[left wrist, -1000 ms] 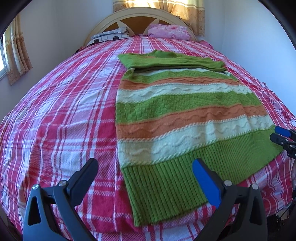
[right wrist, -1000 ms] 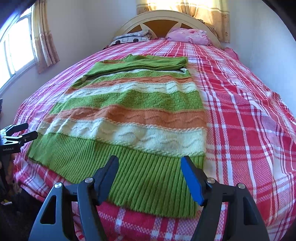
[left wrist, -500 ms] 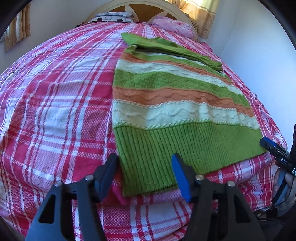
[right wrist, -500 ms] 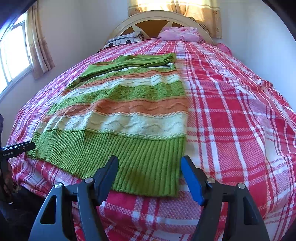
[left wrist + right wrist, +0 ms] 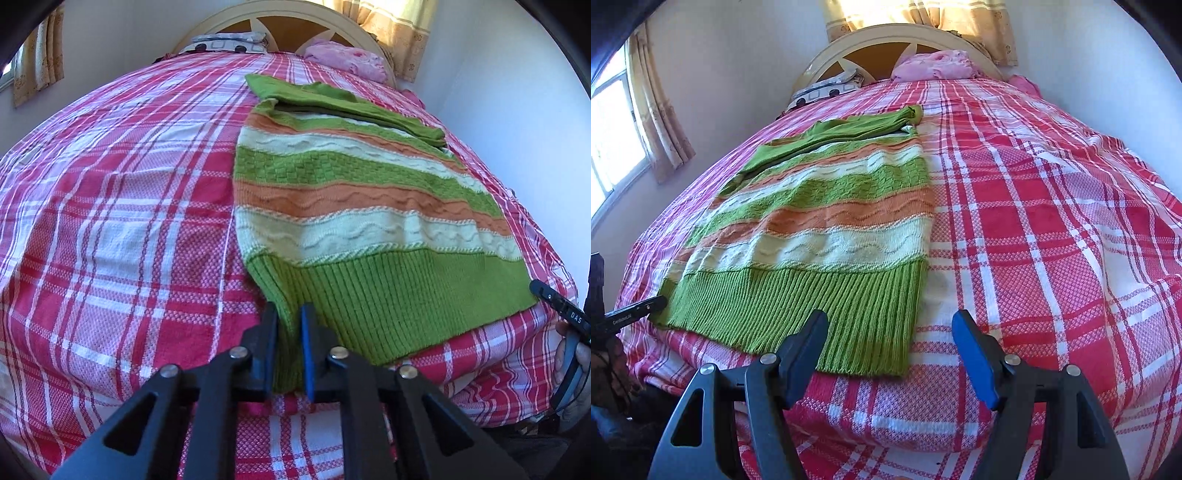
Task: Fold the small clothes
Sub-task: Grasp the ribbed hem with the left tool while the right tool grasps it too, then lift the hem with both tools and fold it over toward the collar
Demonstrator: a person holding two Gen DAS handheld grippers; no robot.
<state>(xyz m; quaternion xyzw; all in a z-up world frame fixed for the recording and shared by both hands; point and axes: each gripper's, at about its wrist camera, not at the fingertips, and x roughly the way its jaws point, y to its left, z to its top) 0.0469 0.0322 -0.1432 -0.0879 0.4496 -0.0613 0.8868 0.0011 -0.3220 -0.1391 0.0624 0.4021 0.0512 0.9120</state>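
The striped sweater (image 5: 354,206) lies flat on the bed (image 5: 110,221). The left tool (image 5: 288,325) has just been closing and pinches the near hem corner. The right tool (image 5: 890,332) hangs wide, empty, over the other corner; it likely must pinch there before folding upward.

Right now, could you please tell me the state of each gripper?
Left gripper: its fingers have just been closing and now pinch the near corner of the green, orange and cream striped knitted sweater.
Right gripper: open, holding nothing.
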